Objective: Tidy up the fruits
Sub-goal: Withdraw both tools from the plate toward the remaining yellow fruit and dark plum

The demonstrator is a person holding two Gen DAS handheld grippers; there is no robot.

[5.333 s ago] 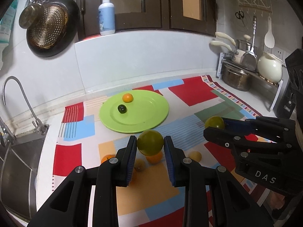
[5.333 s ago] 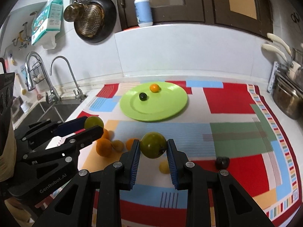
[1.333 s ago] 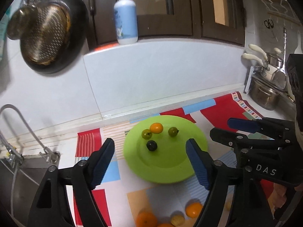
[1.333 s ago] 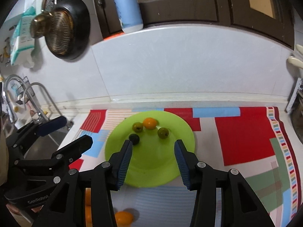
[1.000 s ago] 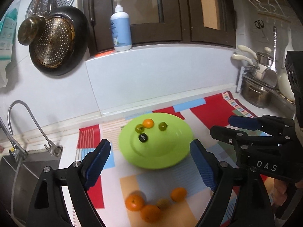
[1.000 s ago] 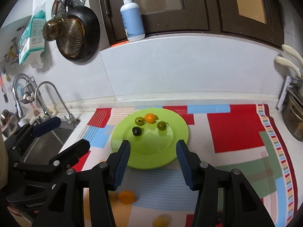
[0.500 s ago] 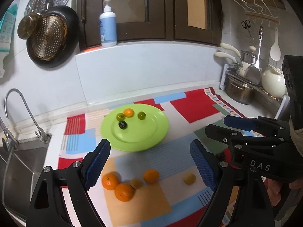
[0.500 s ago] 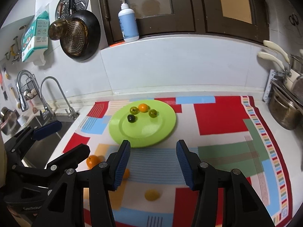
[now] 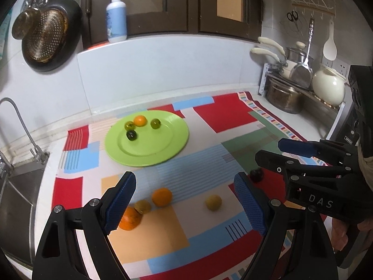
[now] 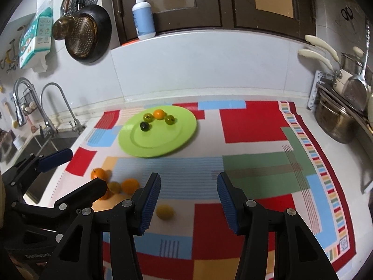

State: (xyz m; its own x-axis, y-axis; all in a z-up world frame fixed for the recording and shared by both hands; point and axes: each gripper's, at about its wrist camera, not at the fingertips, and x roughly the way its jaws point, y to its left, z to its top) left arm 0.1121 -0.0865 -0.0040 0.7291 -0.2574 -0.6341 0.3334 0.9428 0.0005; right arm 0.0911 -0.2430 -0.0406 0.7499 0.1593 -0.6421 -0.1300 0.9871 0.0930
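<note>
The patchwork mat (image 10: 254,126) covers the counter, and on its far side lies the green plate (image 9: 163,144), which already carries four small fruits: one orange-coloured, two green and one dark, all grouped at the back of the plate. Both my claws hang above the near part of the mat, and both are empty with the jaws wide apart: the left gripper (image 9: 184,200) wider than the right gripper (image 10: 186,198).

The loose fruits lie between me and the plate. A cluster of oranges (image 9: 162,196) with one small brownish fruit (image 9: 143,206) lies just ahead of my left claw, toward its left finger. The yellow fruit (image 10: 165,211) lies alone, just beside the left finger of my right claw and a little below it. A dark fruit (image 9: 256,175) lies further to the right, near the tip of the right claw as the left camera shows it.

I judge that the right claw is nearer to the yellow fruit and must shift slightly to the left to bring it between the jaws; the fruit is round, so no axis matters.

Readable writing: "DAS" on the right claw body, "GenRobot" partly on the left one. The box on the wall is too small to read.
</note>
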